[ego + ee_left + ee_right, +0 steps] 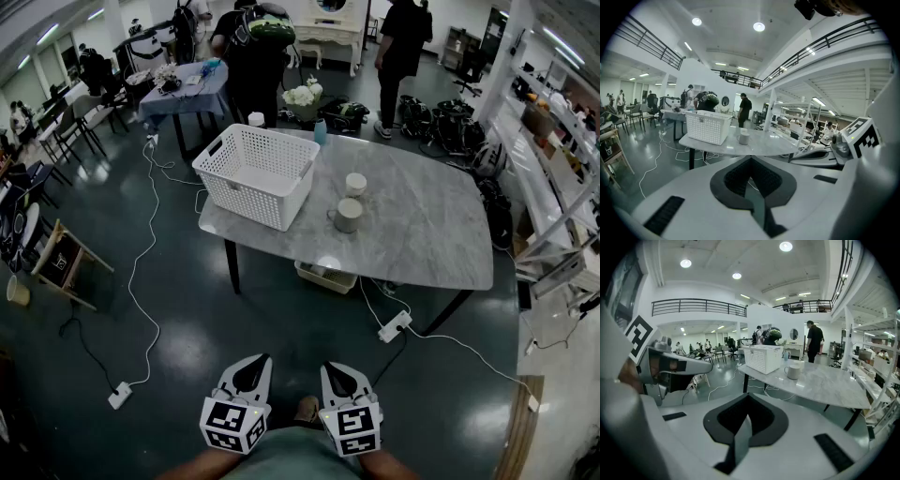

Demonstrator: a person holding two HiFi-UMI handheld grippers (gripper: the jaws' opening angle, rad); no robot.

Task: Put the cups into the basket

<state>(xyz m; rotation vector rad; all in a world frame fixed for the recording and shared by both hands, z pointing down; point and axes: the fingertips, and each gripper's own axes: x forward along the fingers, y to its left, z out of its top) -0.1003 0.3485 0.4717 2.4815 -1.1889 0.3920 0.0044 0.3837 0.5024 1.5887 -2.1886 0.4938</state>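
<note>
Left claw [253, 370] and right claw [337, 375]: both clenched, empty, held low by the person's waist, well short of the tabletop [422, 234]. Power strip [395, 326] and its cable lie on the floor in between, so step round them.

On the tabletop: near cup [348, 216], handle toward the basket side. Far cup [355, 184] just behind it, apart. Basket [217, 178] beside them at the left end, looks empty.

Judgement: approach not yet begun. Walk in, spread one claw before reaching, grip the near cup's wall first, lift clear of the basket rim.

No legible text; floor sign board [58, 267] seemingly too blurred.
</note>
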